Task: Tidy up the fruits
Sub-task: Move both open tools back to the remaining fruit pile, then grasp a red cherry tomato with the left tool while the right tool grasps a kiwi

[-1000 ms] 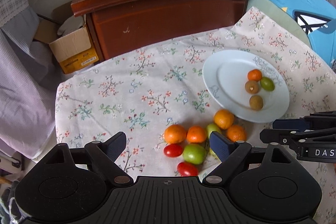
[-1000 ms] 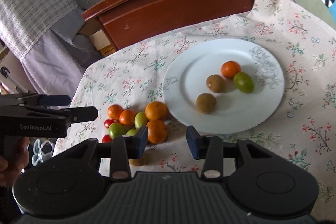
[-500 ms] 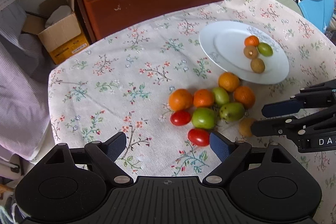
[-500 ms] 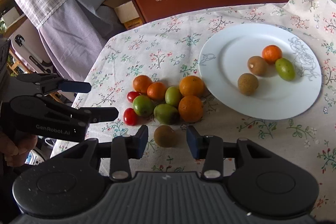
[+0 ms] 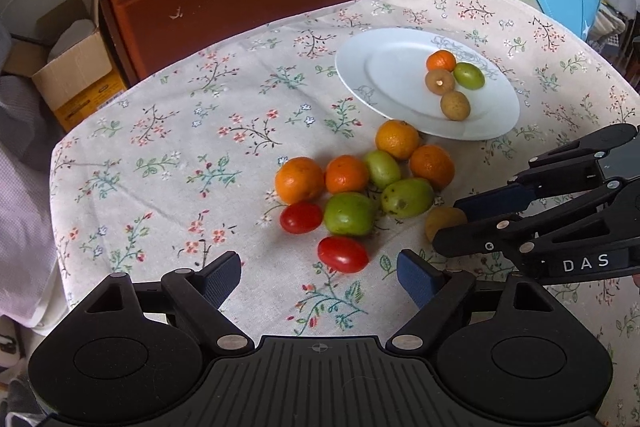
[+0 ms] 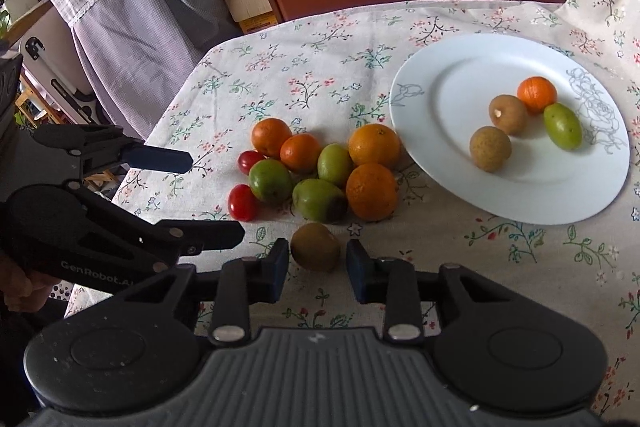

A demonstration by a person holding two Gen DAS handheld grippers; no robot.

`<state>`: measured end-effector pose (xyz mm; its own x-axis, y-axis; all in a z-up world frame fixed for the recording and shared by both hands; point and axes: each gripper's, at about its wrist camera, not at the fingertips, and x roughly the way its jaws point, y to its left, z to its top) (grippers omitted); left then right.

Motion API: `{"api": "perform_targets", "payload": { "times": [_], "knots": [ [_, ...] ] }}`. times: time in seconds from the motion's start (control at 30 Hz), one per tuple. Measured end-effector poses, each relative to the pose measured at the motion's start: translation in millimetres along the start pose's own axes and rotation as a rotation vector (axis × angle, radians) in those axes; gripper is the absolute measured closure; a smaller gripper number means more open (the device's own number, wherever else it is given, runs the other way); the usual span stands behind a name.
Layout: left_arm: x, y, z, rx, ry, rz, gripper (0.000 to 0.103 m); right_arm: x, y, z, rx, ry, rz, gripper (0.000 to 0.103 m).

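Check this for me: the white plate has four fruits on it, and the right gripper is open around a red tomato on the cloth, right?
Not quite. The white plate does hold four fruits, but the right gripper is open around a brown fruit, not a red tomato. The right wrist view shows it between the fingers, apart from both.

Four fruits [image 6: 524,119] are seen on the white plate [image 6: 440,99] at right; ten more are clustered loose [image 6: 316,171] on the bench at centre, one brown fruit [image 6: 315,246] lowest.

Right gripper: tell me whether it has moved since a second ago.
Yes. The right gripper has drawn back from the white plate toward the near table edge, and now brackets the brown fruit, jaws open.
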<state>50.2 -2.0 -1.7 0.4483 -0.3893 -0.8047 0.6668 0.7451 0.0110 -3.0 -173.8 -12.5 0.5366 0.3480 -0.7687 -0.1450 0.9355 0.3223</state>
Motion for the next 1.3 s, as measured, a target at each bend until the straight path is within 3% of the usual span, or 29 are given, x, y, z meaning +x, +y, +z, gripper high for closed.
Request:
{"api": "perform_targets", "payload": {
  "times": [0.1, 0.27, 0.33, 0.63, 0.9, 1.3],
  "knots": [
    [2.6, -1.0, 0.7, -0.002, -0.012, 0.0, 0.024, -0.8, -1.3, 0.5, 0.006, -0.003, 0.002, 0.076],
    [9.1, -3.6, 1.4, -0.003, -0.011, -0.019, 0.047, -2.1, -3.9, 1.0, 0.015, -0.005, -0.006, 0.076],
    [11.3, -5.5, 1.6, 0.007, -0.01, -0.021, 0.052, -2.7, -5.4, 1.4, 0.023, -0.007, -0.014, 0.076],
    [14.1, -9.1, 1.2, 0.024, -0.016, -0.045, 0.058, -0.7, -10.1, 1.4, 0.057, 0.002, 0.002, 0.073],
    [12.1, -11.6, 0.5, 0.025, -0.019, -0.069, 0.077, -0.7, -9.3, 1.6, 0.049, 0.002, 0.001, 0.076],
    [-10.9, -13.1, 8.7, 0.019, -0.065, -0.037, 0.077, -11.5, -5.6, 4.7, 0.04, -0.024, 0.01, 0.076]
  ]
}}
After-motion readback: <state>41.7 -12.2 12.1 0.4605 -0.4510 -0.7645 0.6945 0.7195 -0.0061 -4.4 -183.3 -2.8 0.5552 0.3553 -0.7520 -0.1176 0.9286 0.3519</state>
